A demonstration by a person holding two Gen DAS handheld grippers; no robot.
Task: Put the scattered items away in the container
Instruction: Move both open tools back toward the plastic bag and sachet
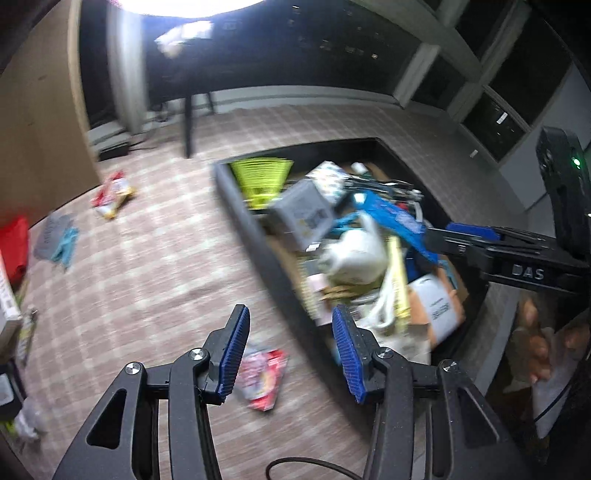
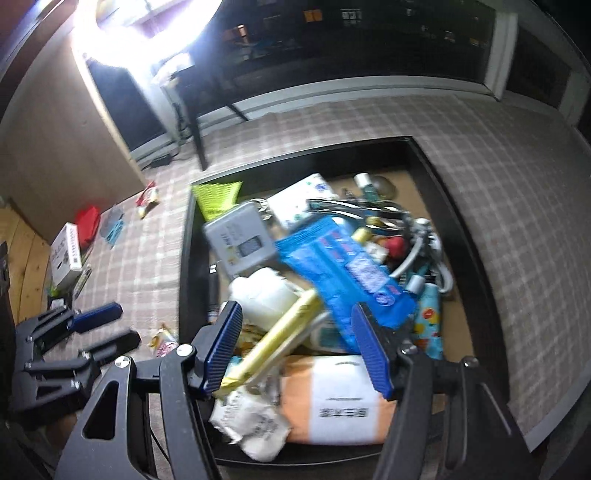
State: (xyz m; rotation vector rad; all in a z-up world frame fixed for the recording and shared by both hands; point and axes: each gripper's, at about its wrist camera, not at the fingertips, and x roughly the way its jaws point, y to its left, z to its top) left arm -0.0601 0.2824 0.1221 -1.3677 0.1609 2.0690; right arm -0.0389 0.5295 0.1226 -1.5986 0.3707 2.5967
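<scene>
Checked carpet [image 1: 155, 258], dark windows [image 1: 491, 92], perhaps a lamp's glare [image 1: 188, 5] overhead.

"DAS" can be read on the right gripper [image 1: 436, 236] body, in pale letters. Print on the orange packet [image 2: 340, 402] and grey box [image 2: 240, 243] is too blurred to be made out.

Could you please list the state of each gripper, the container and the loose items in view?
left gripper: open, empty, above carpet beside the container.
right gripper: open, empty, above the container.
container: open-topped, heaped with items.
blue packet: tilted atop the heap.
red snack packet: on carpet, outside.
</scene>
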